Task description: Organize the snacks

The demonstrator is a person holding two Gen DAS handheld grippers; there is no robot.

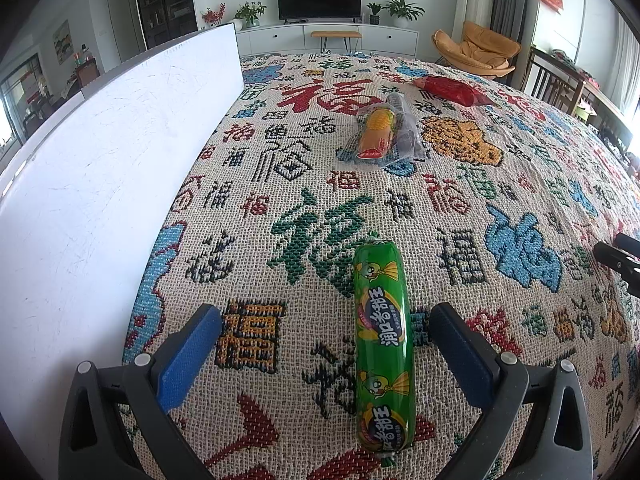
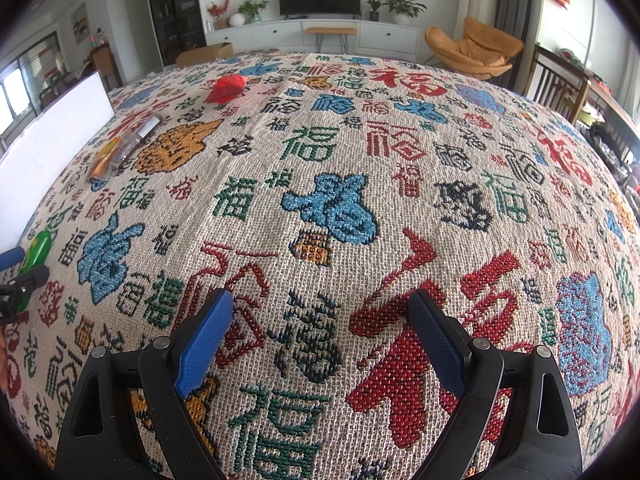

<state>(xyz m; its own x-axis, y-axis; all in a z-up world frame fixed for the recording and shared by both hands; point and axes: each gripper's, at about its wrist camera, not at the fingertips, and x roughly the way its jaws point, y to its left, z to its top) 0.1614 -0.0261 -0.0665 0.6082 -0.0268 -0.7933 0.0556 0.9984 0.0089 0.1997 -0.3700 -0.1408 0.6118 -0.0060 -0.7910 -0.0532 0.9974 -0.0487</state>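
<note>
Patterned tablecloth [image 1: 304, 160] carries a green sausage [image 1: 382, 344] between the spread left gripper [image 1: 326, 320]; centre it, then close gently; right gripper [image 2: 320, 312] released, empty

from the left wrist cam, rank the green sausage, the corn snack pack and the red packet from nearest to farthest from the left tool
1. green sausage: lying lengthwise between the open fingers of the left tool, closer to its right finger.
2. corn snack pack: mid-cloth, ahead and slightly right.
3. red packet: farthest, near the far edge, to the right.
</note>
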